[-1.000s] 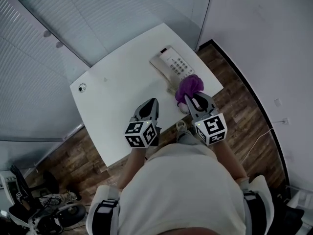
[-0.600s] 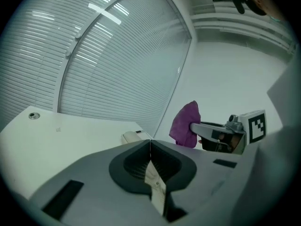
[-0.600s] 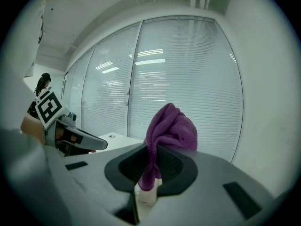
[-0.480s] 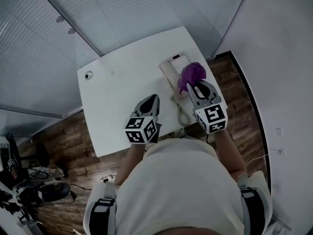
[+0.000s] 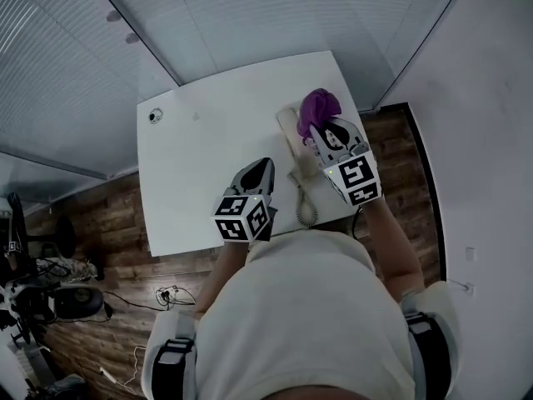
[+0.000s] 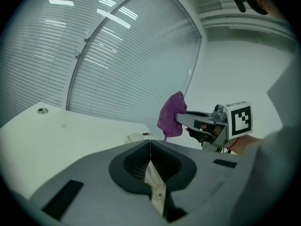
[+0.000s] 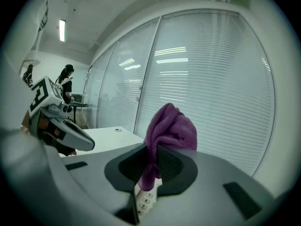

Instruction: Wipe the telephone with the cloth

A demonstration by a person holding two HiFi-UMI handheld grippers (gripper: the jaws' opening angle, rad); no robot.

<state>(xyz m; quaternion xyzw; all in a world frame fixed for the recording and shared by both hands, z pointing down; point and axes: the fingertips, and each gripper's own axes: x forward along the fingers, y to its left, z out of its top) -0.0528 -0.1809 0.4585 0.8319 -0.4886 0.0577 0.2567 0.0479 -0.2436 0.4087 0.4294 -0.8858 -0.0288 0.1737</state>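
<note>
The beige telephone (image 5: 291, 133) lies on the white table (image 5: 208, 157) near its right edge, and its coiled cord (image 5: 305, 200) trails toward me. My right gripper (image 5: 320, 126) is shut on a bunched purple cloth (image 5: 317, 107) that hangs over the phone's far end. In the right gripper view the cloth (image 7: 168, 128) is pinched between the jaws of the right gripper (image 7: 154, 155), with the keypad (image 7: 144, 197) showing below. My left gripper (image 5: 260, 168) hovers over the table left of the phone, shut and empty. The left gripper view shows that left gripper (image 6: 150, 147), the cloth (image 6: 171, 115) and the phone (image 6: 139, 137).
A small round grommet (image 5: 154, 116) sits in the table's far left corner. Glass partitions with blinds (image 5: 250, 15) stand behind the table. Wood floor surrounds it, with cables (image 5: 171, 292) and a chair base (image 5: 46, 298) at the left. A person (image 7: 66, 81) stands far off.
The right gripper has carried the purple cloth along the telephone from its near end toward its far end. The left gripper has shifted slightly and stays shut.
</note>
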